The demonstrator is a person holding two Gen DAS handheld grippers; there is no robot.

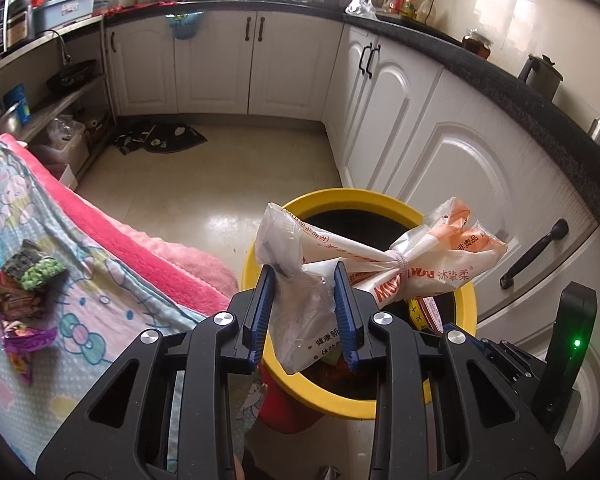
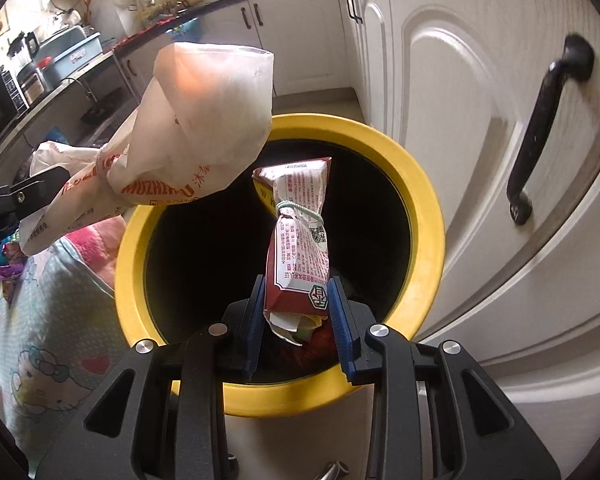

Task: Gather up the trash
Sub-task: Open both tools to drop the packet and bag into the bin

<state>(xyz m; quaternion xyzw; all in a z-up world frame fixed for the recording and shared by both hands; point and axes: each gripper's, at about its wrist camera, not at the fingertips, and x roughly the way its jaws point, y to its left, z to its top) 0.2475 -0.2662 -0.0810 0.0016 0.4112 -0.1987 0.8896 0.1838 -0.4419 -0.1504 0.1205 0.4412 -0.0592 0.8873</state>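
A yellow-rimmed trash bin (image 1: 352,198) stands on the floor by the white cabinets; it also shows in the right wrist view (image 2: 428,208). My left gripper (image 1: 303,270) is shut on a white and orange plastic wrapper (image 1: 420,256) tied with a band, held over the bin's rim; the wrapper shows in the right wrist view (image 2: 204,120) too. My right gripper (image 2: 294,284) is shut on a dark red printed packet (image 2: 300,240) tied with a green band, held over the bin's dark opening. More wrappers (image 1: 24,288) lie on the patterned blanket at left.
A pink and cartoon-print blanket (image 1: 100,280) covers a surface left of the bin. White cabinet doors with black handles (image 2: 540,132) stand close on the right. A shelf rack (image 1: 60,92) and dark mats (image 1: 160,140) are at the back of the floor.
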